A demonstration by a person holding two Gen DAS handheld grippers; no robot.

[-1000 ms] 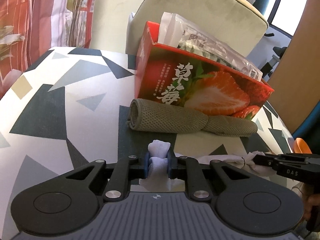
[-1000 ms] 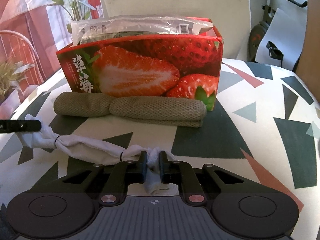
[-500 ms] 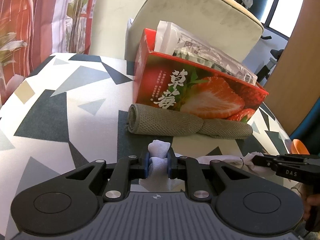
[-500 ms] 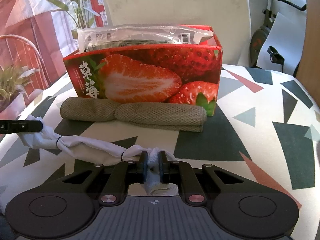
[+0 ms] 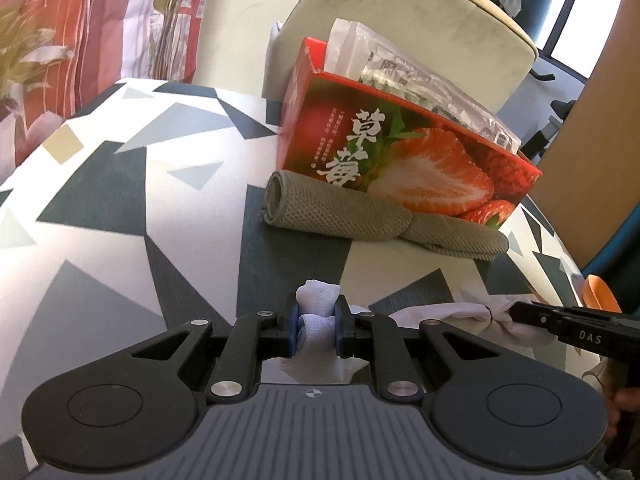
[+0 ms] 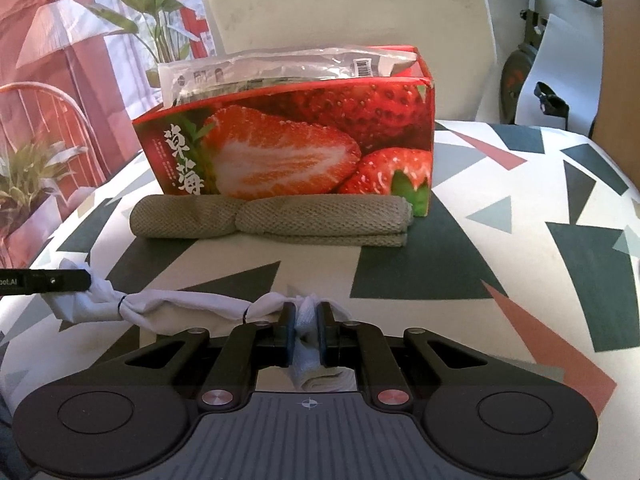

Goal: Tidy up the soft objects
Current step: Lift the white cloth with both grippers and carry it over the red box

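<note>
A white cloth [image 6: 180, 306], rolled long and bound with two thin black bands, is held at both ends just above the table. My left gripper [image 5: 318, 320] is shut on one end of the white cloth [image 5: 318, 304]. My right gripper [image 6: 307, 320] is shut on the other end. The left gripper's fingertips [image 6: 60, 280] show at the left of the right wrist view, and the right gripper's fingertips [image 5: 536, 314] show at the right of the left wrist view. A rolled olive-grey towel [image 5: 360, 216] [image 6: 272, 220] lies beyond the cloth, against the box.
A red strawberry-print box [image 5: 400, 156] [image 6: 296, 148] with plastic packets [image 6: 280, 68] sticking out stands behind the towel. The table has a triangle-patterned cover [image 6: 540, 200]. A cream chair back [image 6: 348, 4] rises behind the box. An orange object [image 5: 598, 294] sits at the table's right edge.
Both grippers have lifted and drawn back a little with the white cloth still held between them. The box and towel have not moved.
</note>
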